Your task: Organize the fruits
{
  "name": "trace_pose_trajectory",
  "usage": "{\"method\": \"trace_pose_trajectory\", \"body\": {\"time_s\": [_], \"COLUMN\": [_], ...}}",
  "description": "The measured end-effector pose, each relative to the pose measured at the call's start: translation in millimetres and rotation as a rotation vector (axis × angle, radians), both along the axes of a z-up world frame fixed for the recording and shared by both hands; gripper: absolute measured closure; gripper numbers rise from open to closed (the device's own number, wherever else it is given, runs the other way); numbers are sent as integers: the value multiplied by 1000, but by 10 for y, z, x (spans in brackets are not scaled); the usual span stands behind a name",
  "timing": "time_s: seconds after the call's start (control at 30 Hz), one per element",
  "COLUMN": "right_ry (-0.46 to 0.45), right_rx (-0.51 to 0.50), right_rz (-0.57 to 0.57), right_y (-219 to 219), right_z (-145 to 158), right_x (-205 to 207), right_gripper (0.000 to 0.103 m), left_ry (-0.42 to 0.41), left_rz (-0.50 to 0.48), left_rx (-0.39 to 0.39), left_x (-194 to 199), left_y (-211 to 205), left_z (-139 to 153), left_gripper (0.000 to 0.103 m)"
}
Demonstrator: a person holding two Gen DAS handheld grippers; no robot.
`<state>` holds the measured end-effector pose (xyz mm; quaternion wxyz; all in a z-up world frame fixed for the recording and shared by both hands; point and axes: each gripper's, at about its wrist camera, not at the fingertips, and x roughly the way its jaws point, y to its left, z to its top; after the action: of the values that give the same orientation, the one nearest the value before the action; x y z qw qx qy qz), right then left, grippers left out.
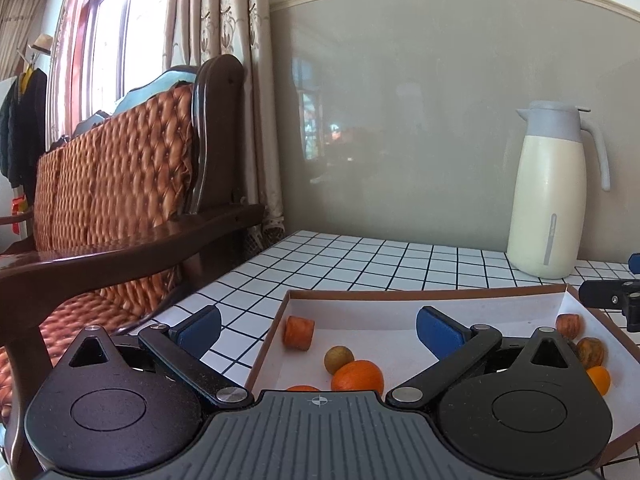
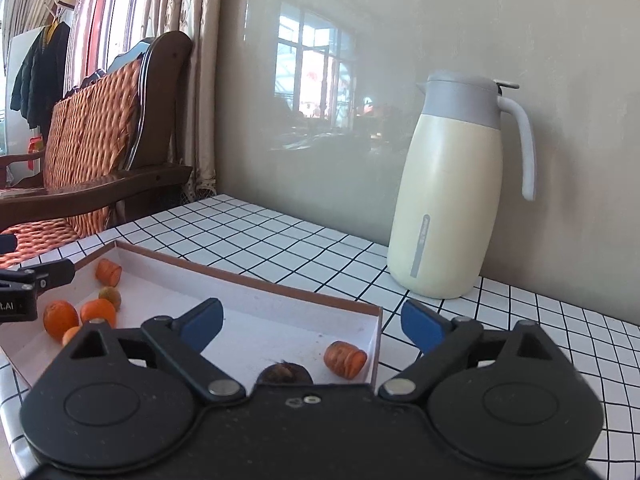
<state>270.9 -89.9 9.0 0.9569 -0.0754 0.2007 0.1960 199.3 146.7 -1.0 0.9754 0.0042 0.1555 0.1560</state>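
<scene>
- Both claws stand wide apart with nothing between the blue pads: the left claw (image 1: 318, 326) hangs over the near left part of the shallow cardboard tray (image 1: 400, 295), the right claw (image 2: 312, 326) over its near right corner.
- No earlier picture is given here, so this is simply empty, spread claws above fruit lying in the tray on the tiled worktop (image 2: 280, 236).
- The fruit is split in two bunches: an orange (image 1: 357, 376), a small yellow-green fruit (image 1: 338, 359) and a cut orange-red piece (image 1: 299, 332) on the left; a second cut piece (image 2: 345, 359) and a dark brownish fruit (image 2: 285, 374) on the right.
- My read: the next step is picking a fruit to regroup.
- To do it well, bring one claw straight down so the pads straddle a single fruit at its widest part, and close gently; round ones will likely roll.
- Keep the claws apart, and stay clear of the tray wall and the cream thermos jug (image 2: 448, 200).
</scene>
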Motion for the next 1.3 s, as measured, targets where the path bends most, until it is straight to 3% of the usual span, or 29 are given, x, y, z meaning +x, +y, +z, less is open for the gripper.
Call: {"method": "trace_pose_trajectory", "body": {"time_s": [0.4, 0.8, 1.3], "right_ry": [12, 7, -32], "right_rx": [14, 15, 39], "right_rz": [-7, 0, -12], "right_y": [0, -6, -168], "right_z": [14, 57, 336], "right_x": [1, -106, -532], "right_gripper": [11, 9, 6], "left_ry": [-3, 9, -26], "left_rz": [20, 36, -12], "left_rx": [-7, 56, 43], "left_x": [-16, -84, -577], "left_y": [9, -67, -280], "left_z": [13, 23, 304], "left_gripper": [0, 0, 0]}}
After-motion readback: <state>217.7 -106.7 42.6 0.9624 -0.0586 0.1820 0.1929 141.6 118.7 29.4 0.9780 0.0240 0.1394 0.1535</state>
